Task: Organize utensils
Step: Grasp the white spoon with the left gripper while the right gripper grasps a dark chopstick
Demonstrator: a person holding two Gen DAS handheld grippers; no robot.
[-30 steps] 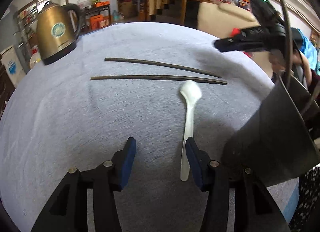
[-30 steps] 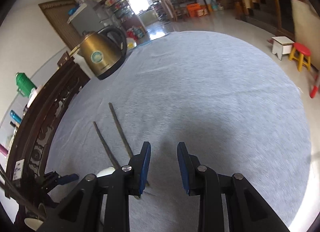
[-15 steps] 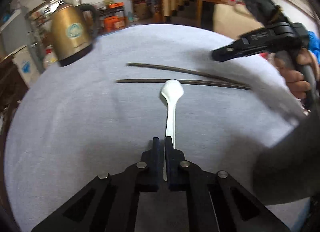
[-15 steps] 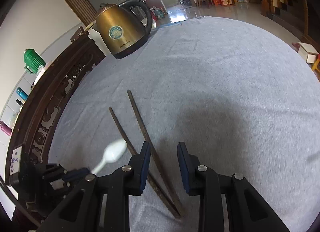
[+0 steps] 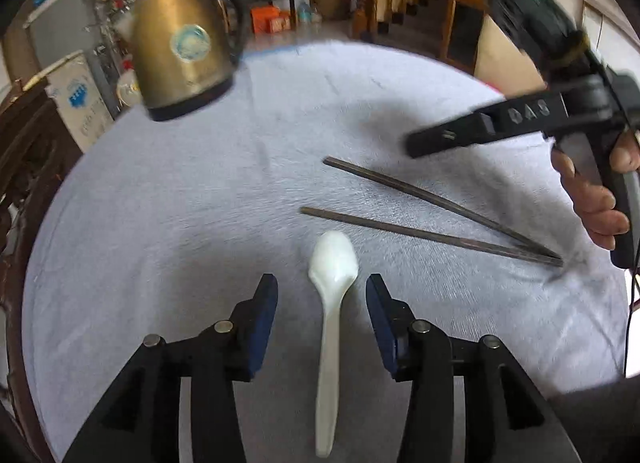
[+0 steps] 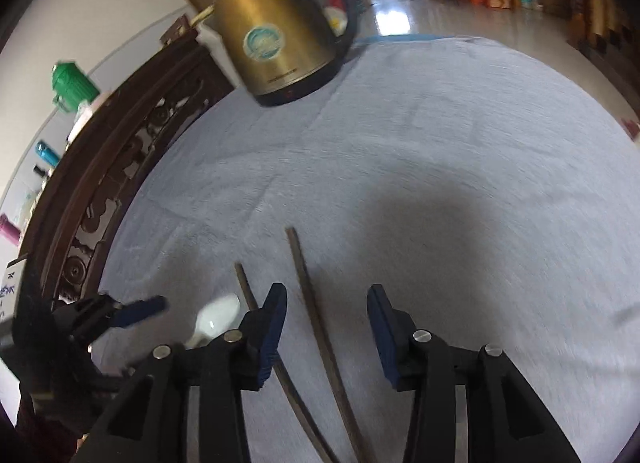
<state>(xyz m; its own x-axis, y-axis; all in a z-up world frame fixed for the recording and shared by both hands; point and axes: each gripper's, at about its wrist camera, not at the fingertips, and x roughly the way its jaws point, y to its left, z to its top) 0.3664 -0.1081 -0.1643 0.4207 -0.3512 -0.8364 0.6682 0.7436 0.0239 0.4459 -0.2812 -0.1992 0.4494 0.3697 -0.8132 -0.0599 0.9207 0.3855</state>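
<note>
Since the earlier frames the white spoon has been released mid-table between the just-opened pads of the left gripper, while the two chopsticks remain splayed, one between the right gripper's just-widened, empty jaws, still ungathered.

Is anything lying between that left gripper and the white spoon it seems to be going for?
Nothing visible does. The white spoon lies on the grey cloth between the open fingers of the left gripper, which have just been opening. The two chopsticks lie beyond the spoon's bowl, not in the way.
</note>
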